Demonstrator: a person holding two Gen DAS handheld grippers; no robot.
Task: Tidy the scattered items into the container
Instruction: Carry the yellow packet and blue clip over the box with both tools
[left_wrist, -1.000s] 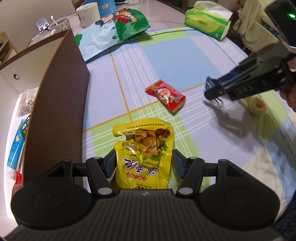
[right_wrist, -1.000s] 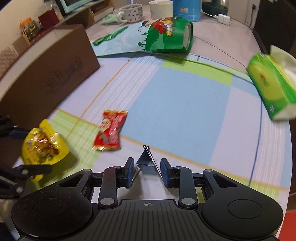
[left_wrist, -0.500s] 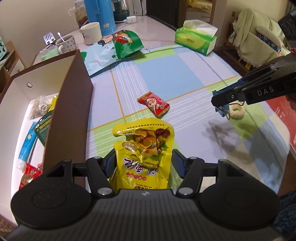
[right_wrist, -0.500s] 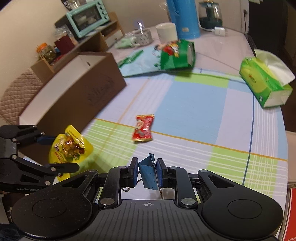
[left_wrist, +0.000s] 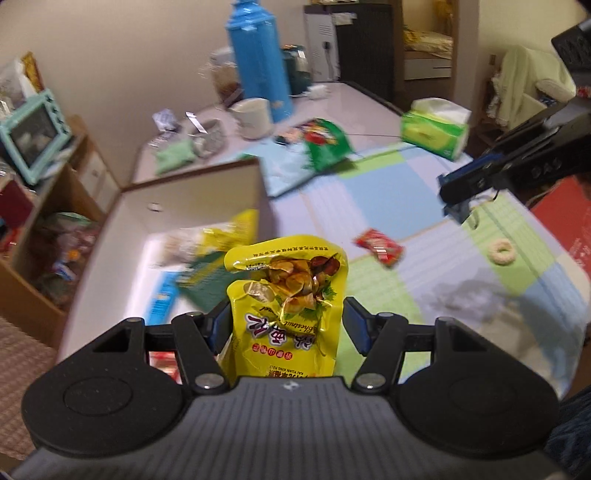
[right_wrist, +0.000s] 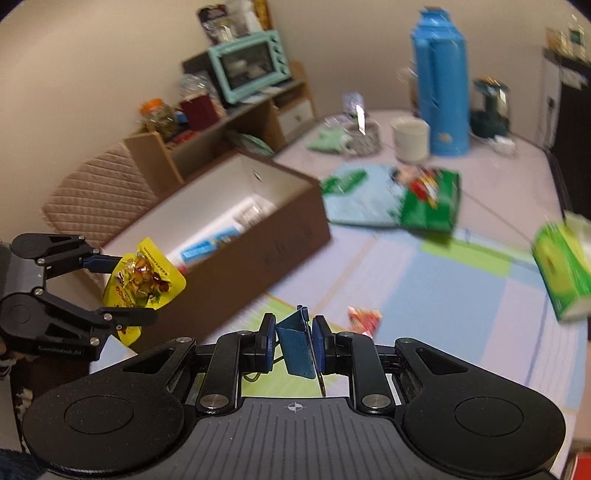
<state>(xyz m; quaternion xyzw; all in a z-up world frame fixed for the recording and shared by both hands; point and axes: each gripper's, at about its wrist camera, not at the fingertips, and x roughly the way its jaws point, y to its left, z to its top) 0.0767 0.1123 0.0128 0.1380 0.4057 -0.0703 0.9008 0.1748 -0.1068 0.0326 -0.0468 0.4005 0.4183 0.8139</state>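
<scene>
My left gripper (left_wrist: 286, 321) is shut on a yellow snack pouch (left_wrist: 286, 295), held up in the air beside the near end of the brown cardboard box (left_wrist: 192, 192). From the right wrist view the pouch (right_wrist: 142, 278) hangs at the box's (right_wrist: 288, 236) near corner. My right gripper (right_wrist: 294, 338) is shut on a blue binder clip (right_wrist: 295, 345), above the checked tablecloth. That clip (left_wrist: 456, 212) also shows at the right of the left wrist view. A red candy wrapper (left_wrist: 378, 247) and a pale ring-shaped snack (left_wrist: 499, 252) lie on the cloth.
The box holds several packets and a blue tube (right_wrist: 207, 249). A green snack bag (left_wrist: 325, 142) on a light blue bag, a green tissue box (left_wrist: 432, 134), a white mug (left_wrist: 255, 116) and a blue thermos (left_wrist: 258, 55) stand farther back. Shelves with a mint oven (right_wrist: 247, 64) are left.
Both grippers have risen well above the table and tilted up. The yellow pouch has moved left toward the box; the clip was lifted off the cloth.
</scene>
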